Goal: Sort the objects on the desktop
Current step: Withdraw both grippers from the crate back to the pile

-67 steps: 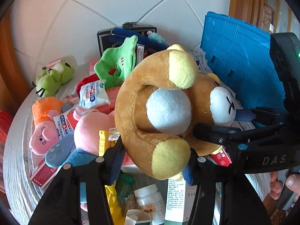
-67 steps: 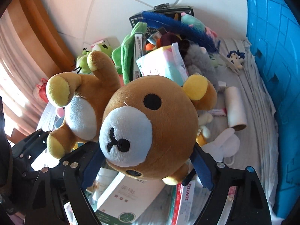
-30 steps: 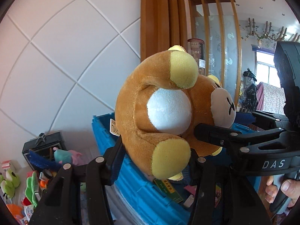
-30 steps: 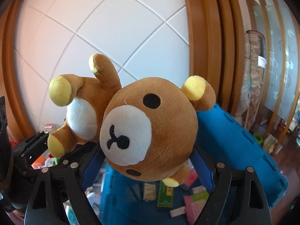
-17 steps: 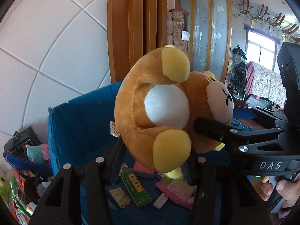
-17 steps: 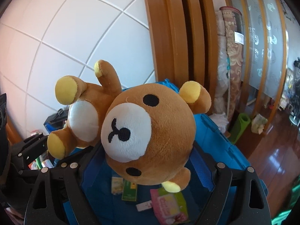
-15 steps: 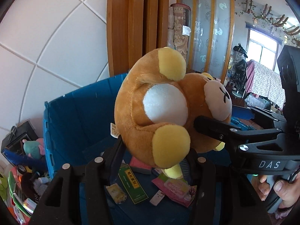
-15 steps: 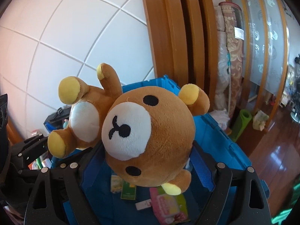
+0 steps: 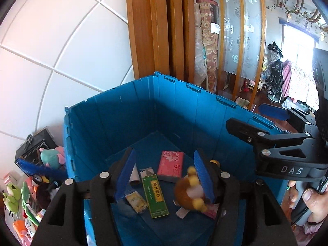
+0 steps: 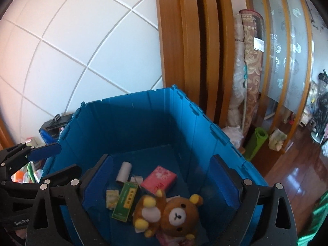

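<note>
A brown teddy bear (image 10: 170, 215) lies on its back on the floor of the blue crate (image 10: 143, 114), face up; in the left wrist view it is blurred (image 9: 189, 194) beside my right finger. My left gripper (image 9: 164, 176) is open and empty above the crate (image 9: 114, 110). My right gripper (image 10: 162, 180) is open and empty above the crate too. It also shows in the left wrist view (image 9: 266, 141).
In the crate lie a green box (image 9: 155, 194), a pink packet (image 9: 171, 166), a cardboard tube (image 10: 124, 172) and small packets. Plush toys (image 9: 12, 196) and a black box (image 9: 34, 145) crowd the table at left. Wooden posts (image 9: 155, 28) stand behind.
Both grippers held the bear over the crate; both have opened and the bear has dropped to the crate floor.
</note>
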Demonstrator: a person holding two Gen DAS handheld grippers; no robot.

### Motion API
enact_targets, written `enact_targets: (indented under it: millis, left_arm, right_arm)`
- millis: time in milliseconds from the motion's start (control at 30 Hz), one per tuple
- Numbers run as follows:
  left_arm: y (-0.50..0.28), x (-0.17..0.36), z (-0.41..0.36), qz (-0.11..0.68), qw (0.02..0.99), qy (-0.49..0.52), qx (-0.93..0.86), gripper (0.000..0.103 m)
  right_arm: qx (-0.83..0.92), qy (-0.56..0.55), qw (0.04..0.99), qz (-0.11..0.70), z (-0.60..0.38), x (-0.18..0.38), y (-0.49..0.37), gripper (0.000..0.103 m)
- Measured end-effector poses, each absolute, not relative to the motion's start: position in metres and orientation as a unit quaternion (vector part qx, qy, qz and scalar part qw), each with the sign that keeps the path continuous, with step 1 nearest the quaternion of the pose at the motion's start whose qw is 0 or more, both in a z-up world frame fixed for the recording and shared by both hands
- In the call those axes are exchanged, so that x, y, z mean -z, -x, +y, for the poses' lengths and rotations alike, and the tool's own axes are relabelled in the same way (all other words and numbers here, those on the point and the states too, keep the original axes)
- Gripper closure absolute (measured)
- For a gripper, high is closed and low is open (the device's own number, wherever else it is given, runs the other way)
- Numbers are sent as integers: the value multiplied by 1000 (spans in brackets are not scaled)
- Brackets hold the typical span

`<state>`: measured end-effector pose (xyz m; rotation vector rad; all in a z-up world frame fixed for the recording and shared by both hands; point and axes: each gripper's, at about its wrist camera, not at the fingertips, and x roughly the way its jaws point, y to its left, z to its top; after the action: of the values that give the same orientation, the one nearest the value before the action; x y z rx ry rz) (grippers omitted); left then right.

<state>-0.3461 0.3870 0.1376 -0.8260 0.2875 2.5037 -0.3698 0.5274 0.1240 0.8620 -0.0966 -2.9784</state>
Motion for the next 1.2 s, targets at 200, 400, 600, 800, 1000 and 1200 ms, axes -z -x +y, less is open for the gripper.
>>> enact_targets:
  millis: [200, 400, 600, 800, 1000, 1200]
  left_arm:
    - [322, -149, 347, 92, 225, 264, -933, 33]
    - [287, -159, 284, 57, 208, 193, -957, 33]
    - [269, -153, 212, 19, 151, 180, -972, 33]
    - [249, -132, 124, -7, 60, 183, -981, 33]
    - [231, -85, 43, -48, -22, 230, -972, 33]
    - [206, -11, -9, -34, -92, 289, -952, 33]
  right_arm:
    - [970, -242, 1, -31, 511, -138, 339, 0]
    - [990, -136, -5, -25, 478, -162, 286, 0]
    - [997, -7, 30, -64, 432, -161, 247, 0]
    - [987, -43, 141, -64, 364, -146, 256, 0]
    - [971, -69, 229, -10, 273, -118, 256, 0]
    - [936, -195, 293, 14, 208, -45, 271, 0]
